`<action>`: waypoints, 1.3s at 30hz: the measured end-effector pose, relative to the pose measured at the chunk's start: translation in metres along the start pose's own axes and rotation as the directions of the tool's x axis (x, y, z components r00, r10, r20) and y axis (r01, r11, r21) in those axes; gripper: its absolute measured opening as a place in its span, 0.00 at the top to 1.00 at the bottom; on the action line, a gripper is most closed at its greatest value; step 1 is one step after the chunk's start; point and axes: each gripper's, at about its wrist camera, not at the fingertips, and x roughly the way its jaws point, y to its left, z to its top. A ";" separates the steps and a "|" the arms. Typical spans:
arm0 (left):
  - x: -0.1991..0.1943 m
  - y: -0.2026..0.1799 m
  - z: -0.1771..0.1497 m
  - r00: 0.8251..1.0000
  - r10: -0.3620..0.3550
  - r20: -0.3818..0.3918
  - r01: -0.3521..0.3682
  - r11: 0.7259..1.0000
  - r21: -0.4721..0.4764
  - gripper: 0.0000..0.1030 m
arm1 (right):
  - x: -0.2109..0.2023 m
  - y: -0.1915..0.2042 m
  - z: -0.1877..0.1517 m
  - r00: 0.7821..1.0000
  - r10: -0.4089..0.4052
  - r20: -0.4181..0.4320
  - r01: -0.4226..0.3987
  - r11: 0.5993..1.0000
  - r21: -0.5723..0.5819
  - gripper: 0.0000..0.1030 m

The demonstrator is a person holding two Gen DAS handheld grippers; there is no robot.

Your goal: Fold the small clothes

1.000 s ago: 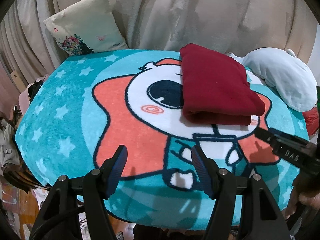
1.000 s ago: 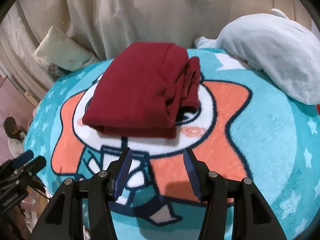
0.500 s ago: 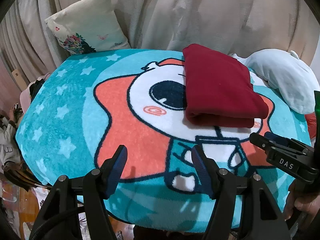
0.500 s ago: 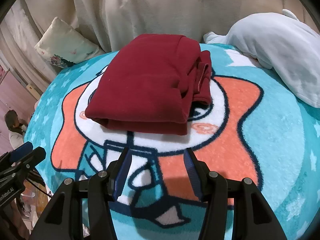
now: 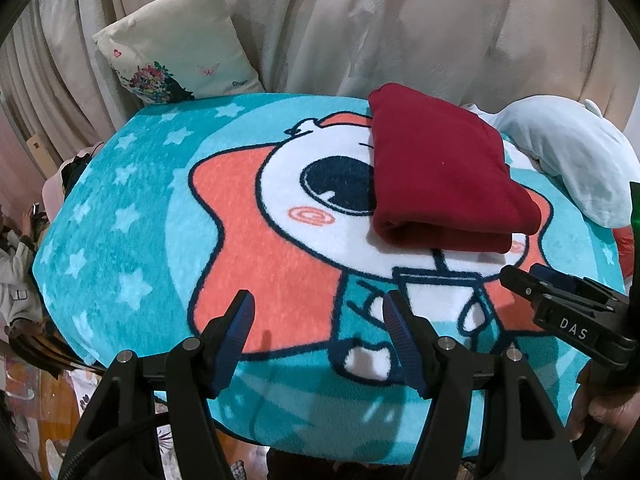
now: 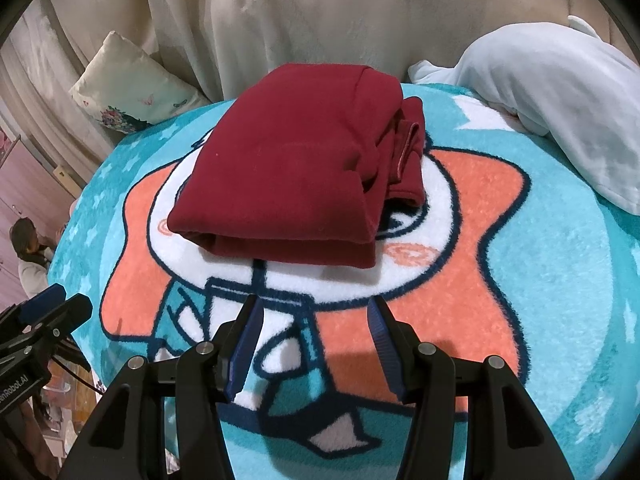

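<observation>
The folded red garment (image 6: 296, 184) lies on your cartoon blanket (image 6: 540, 280) (its far edge hidden from view), with your left gripper (image 5: 318, 330) and right gripper (image 6: 314, 338) both spread, empty, just short of it.

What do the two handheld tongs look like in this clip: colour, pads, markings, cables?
Both the left tongs and right tongs are black plastic, each with two angular arms, silver pivot screws and ribbed dark-blue pads. A black cable runs beside the left one. Seen from the side, the right tongs carry white "DAS" lettering; the left's body shows partial white lettering ending "Robot.AI".
</observation>
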 end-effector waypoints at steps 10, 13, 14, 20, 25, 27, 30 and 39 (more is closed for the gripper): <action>-0.004 -0.006 -0.007 1.000 0.003 0.004 -0.003 1.000 -0.007 0.36 | -0.003 0.001 -0.010 1.000 0.001 -0.011 -0.001 1.000 -0.031 0.44; -0.008 -0.009 -0.010 1.000 0.004 0.014 -0.004 1.000 -0.009 0.36 | -0.006 0.001 -0.013 1.000 -0.001 -0.008 0.001 0.999 -0.040 0.44; -0.009 -0.009 -0.011 1.000 0.005 0.017 -0.005 1.000 -0.011 0.36 | -0.007 0.001 -0.014 1.000 -0.002 -0.006 0.002 0.999 -0.042 0.44; -0.018 -0.013 -0.014 0.999 0.014 0.044 -0.014 1.000 -0.016 0.36 | -0.014 -0.001 -0.019 1.000 -0.004 0.000 0.004 0.999 -0.054 0.44; -0.027 -0.015 -0.017 0.996 0.034 0.077 -0.032 0.999 -0.018 0.36 | -0.021 -0.002 -0.023 1.000 -0.009 0.014 0.010 0.998 -0.058 0.44; -0.032 -0.015 -0.018 0.994 0.049 0.095 -0.048 0.999 -0.019 0.36 | -0.023 -0.003 -0.024 1.000 -0.008 0.019 0.009 0.998 -0.058 0.44; -0.038 -0.016 -0.019 0.989 0.073 0.126 -0.071 0.997 -0.017 0.29 | -0.026 -0.003 -0.025 1.000 -0.005 0.027 0.007 0.998 -0.060 0.44; -0.037 -0.010 -0.011 0.994 0.010 0.111 -0.011 1.000 0.006 0.22 | -0.035 -0.022 -0.013 0.998 0.013 0.066 -0.011 1.000 -0.023 0.44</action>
